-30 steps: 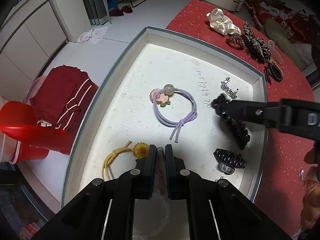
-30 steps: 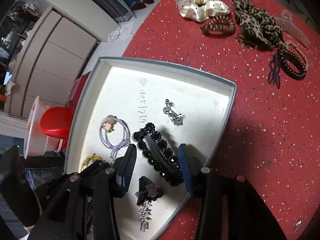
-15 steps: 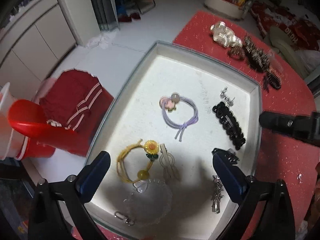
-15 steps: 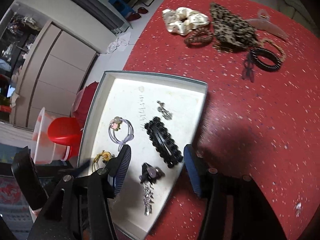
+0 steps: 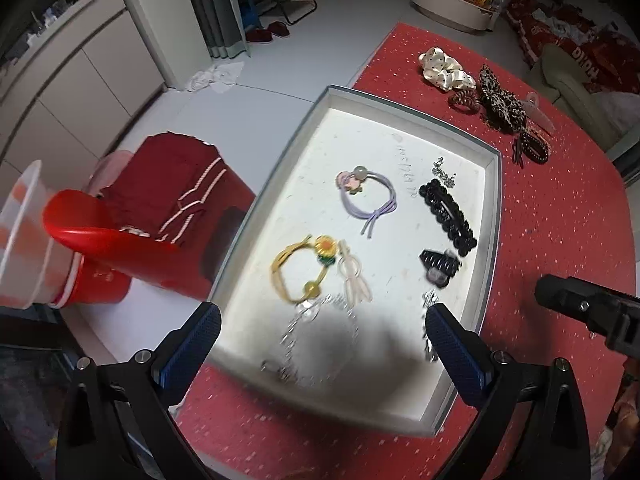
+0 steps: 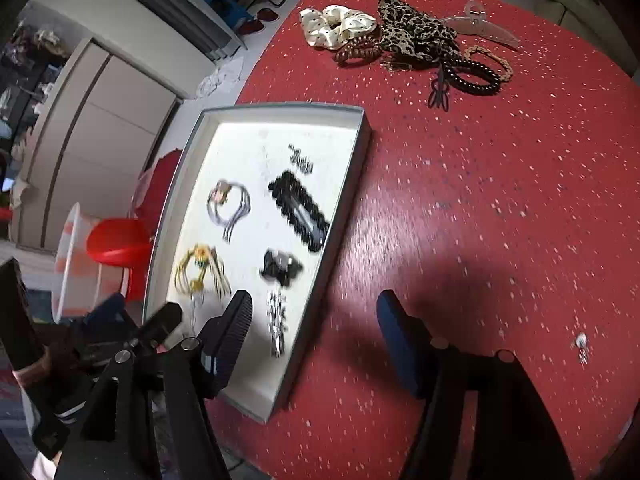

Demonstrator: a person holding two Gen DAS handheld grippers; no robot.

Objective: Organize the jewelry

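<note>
A white tray [image 5: 494,216] with a grey rim sits on the red table. In it lie a purple hair tie [image 5: 370,200], a long black beaded clip [image 5: 448,212], a small black claw clip [image 5: 438,266], a yellow sunflower tie [image 5: 304,268], a clear clip [image 5: 352,276], a silver chain [image 5: 316,340] and a silver clip [image 6: 277,316]. My left gripper [image 5: 320,344] is open and empty above the tray's near end. My right gripper [image 6: 316,336] is open and empty over the tray's right rim [image 6: 344,216].
At the table's far side lie a cream scrunchie [image 6: 336,26], a brown coil tie [image 6: 358,50], a leopard scrunchie [image 6: 416,38], a clear claw clip [image 6: 484,28], a black coil tie [image 6: 472,76] and a small black clip [image 6: 438,94]. A small silver piece [image 6: 580,346] lies at the right. A red stool [image 5: 100,248] stands left of the table.
My left gripper opened and pulled back, leaving the clear clip in the tray. My right gripper let go of the long black clip in the tray and drew back over the rim.
</note>
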